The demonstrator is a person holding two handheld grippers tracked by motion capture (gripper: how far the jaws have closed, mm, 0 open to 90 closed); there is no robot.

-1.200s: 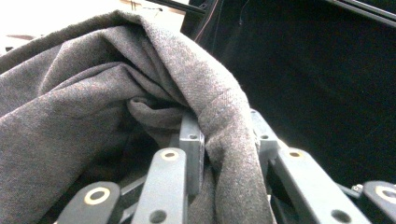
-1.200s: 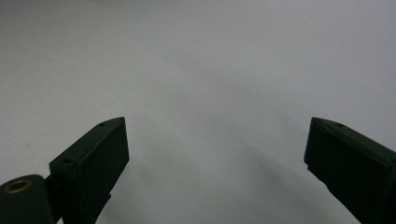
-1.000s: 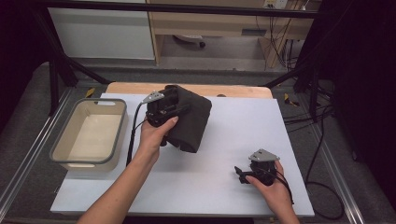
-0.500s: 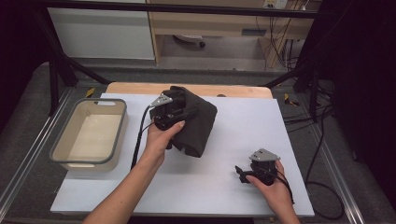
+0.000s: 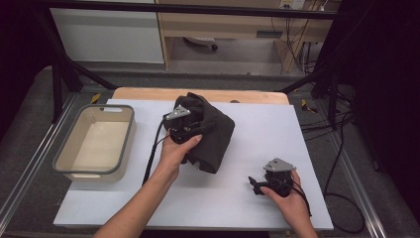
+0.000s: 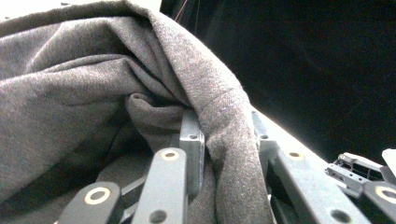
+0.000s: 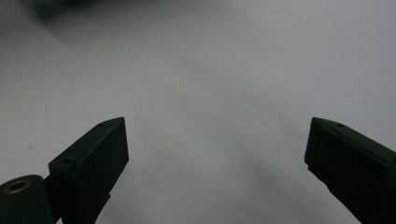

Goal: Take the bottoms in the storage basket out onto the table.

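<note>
At the far left of the white table (image 5: 233, 208), a rounded rectangular bin (image 5: 94, 144) with a grey rim and pale, smooth inner walls sits close to the table's left edge, with only a thin strip of white around it. Well apart to its right, near the middle of the table and toward the wooden far edge, a dark grey cloth (image 5: 213, 131) rises in a soft, bunched heap; its lower folds drape down to the table surface. The left gripper (image 5: 185, 130) is buried in the cloth's near side, and in the left gripper view its jaws are pinched together on a thick fold of the matte, finely woven fabric (image 6: 224, 140), which wraps over and between them. Right of the heap, the table lies bare out to its right edge. At the near right, the right gripper (image 5: 258, 186) rests low over the table, just inside the front edge; its blunt black jaws (image 7: 219, 154) stand wide apart over smooth white surface, holding nothing.
</note>
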